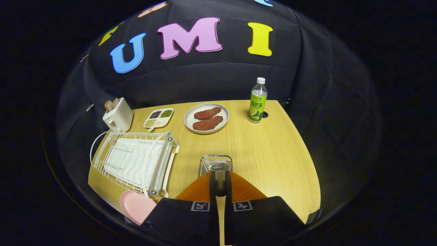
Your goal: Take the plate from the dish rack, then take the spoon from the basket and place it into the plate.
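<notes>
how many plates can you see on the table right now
2. A white plate with two pieces of meat sits beyond the gripper; a pink plate lies beside the dish rack. Others may be hidden.

The claw (220, 182) hides the near part of the basket (215, 163).

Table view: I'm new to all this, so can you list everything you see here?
table: one, light wood, underneath everything
toaster: one, white, beyond the rack
divided dish: one, white, beside toaster
meat plate: one, pale, two brown pieces, beside dish
bottle: one, green label, beside meat plate
dish rack: one, white, near toaster
pink plate: one, by rack's near end
basket: one, metal, just ahead of tongs
tongs: one pair, fingers close together at basket, grip unclear
</notes>
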### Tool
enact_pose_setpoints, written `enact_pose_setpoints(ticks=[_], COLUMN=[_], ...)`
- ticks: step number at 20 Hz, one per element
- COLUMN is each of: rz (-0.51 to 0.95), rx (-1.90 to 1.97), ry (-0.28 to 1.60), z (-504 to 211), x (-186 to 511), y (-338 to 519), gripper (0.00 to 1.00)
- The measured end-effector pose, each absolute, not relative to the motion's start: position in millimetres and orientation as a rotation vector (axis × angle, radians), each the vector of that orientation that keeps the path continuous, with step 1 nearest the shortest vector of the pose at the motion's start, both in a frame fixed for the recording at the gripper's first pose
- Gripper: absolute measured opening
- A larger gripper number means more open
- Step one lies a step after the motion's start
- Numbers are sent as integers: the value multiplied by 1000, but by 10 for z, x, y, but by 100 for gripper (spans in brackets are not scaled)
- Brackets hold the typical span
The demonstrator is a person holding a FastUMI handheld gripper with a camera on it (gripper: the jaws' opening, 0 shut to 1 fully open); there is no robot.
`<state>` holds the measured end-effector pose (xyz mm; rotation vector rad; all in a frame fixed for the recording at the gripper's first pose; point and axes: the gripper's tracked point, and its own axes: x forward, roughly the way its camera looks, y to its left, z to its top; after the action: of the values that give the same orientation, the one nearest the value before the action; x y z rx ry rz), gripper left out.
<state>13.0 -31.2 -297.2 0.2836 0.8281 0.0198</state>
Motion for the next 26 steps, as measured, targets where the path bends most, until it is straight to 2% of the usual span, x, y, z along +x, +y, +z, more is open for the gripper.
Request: enact_pose_setpoints(ticks=[6,15,21,26], rz=[26,191,354,490], rx=[261,310,327,330], ry=[757,686,739,812], z=[-2357,-1488,-1470,-1876], x=[29,-288,-840,-1148], y=[-344,331,1144,1845], gripper=[10,10,10,10])
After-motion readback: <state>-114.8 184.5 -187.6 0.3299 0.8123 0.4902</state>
